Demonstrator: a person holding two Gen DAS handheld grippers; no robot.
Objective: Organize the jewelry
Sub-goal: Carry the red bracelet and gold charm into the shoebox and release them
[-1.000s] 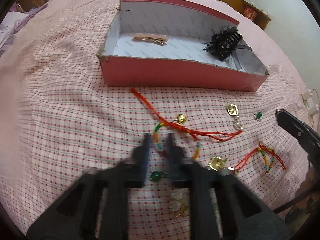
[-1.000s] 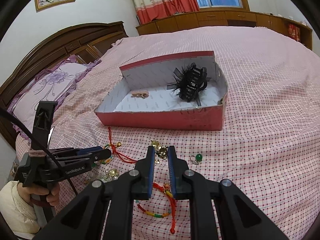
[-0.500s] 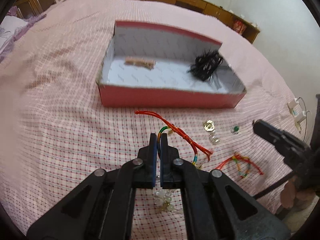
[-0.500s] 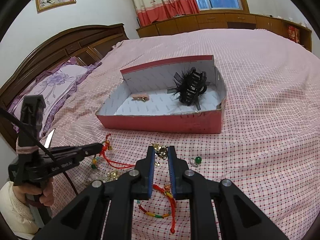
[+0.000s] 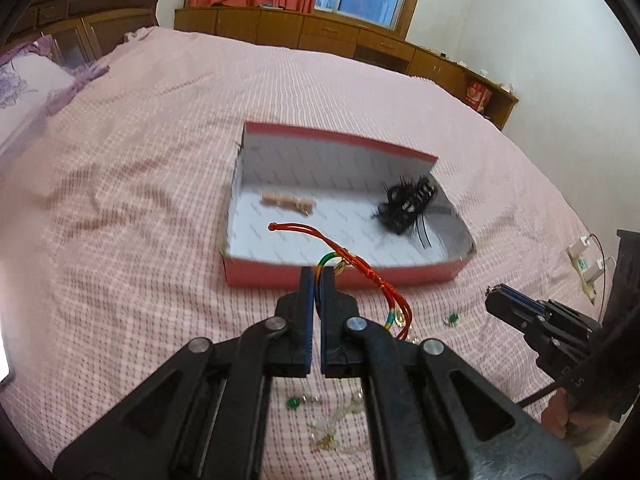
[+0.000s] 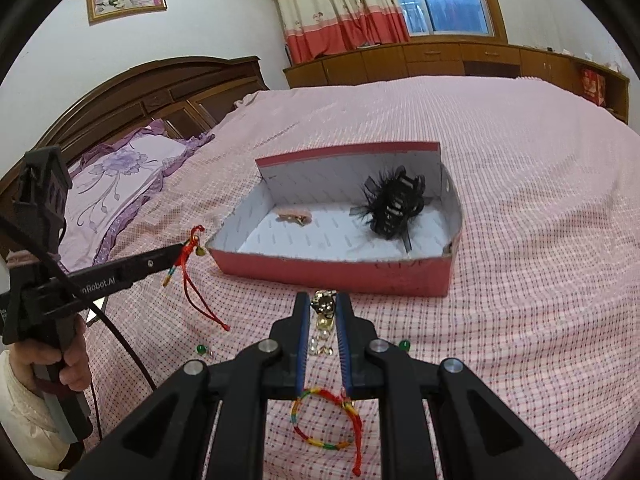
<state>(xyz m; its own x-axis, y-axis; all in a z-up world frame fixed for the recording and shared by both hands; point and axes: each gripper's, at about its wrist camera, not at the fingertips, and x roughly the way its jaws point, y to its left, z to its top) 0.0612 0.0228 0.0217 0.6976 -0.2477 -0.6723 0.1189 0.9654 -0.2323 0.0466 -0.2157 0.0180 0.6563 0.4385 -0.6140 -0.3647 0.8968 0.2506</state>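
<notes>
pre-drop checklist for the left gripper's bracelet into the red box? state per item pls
1. Left gripper shut on the red cord bracelet: ok.
2. Bracelet lifted off the bedspread, seen hanging in the right wrist view: ok.
3. Bracelet over the red box opening: not ok, still short of the near wall.
4. Free floor between the pink hair clip and black feather claw clip: ok.
5. Right gripper out of the path: ok.
6. Dangling tails will clear the near wall: cannot tell.
</notes>
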